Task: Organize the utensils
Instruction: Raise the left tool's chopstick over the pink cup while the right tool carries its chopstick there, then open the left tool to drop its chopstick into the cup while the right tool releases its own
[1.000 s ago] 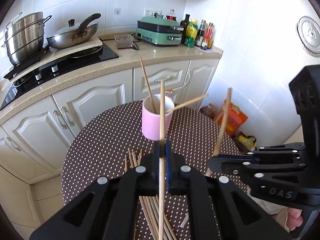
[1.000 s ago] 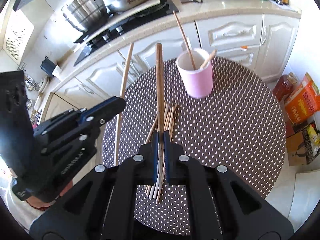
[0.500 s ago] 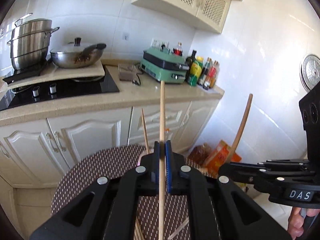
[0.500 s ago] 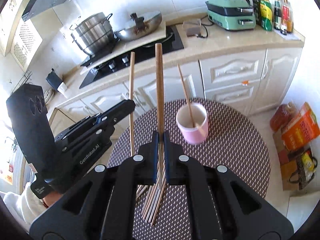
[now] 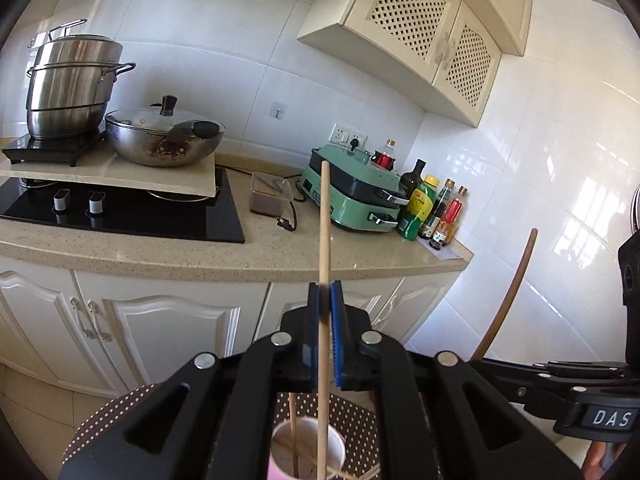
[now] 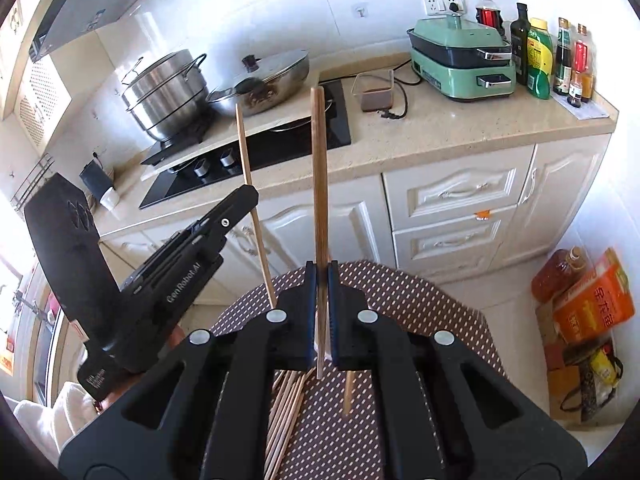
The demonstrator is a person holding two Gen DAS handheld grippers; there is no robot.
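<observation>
The left gripper has its jaws clamped on a pale bamboo chopstick, held upright, its lower end already reaching into the mouth of the pink cup at 6 o'clock in the left wrist view. That cup stands on the brown polka-dot counter and already holds at least one thin stick leaning toward 11 o'clock. The right gripper has its jaws pressed together on a darker wooden chopstick, also upright, its tip pointing to 12 o'clock; its lower end hangs just below the jaws, above the counter. A loose bundle of remaining chopsticks lies on the counter at 7 o'clock in the right wrist view

The step in hand appears to be dropping the left chopstick into the cup. To do it well, keep the stick vertical and centred over the opening, lower until its end is well inside the rim, then part the jaws only slightly so it slides down rather than tips out. The cup looks light, and a sideways push from the stick could topple it, so avoid dragging against the wall. Keep the right gripper clear toward 3 o'clock so the two sticks do not cross, and bring it over the cup afterwards
</observation>
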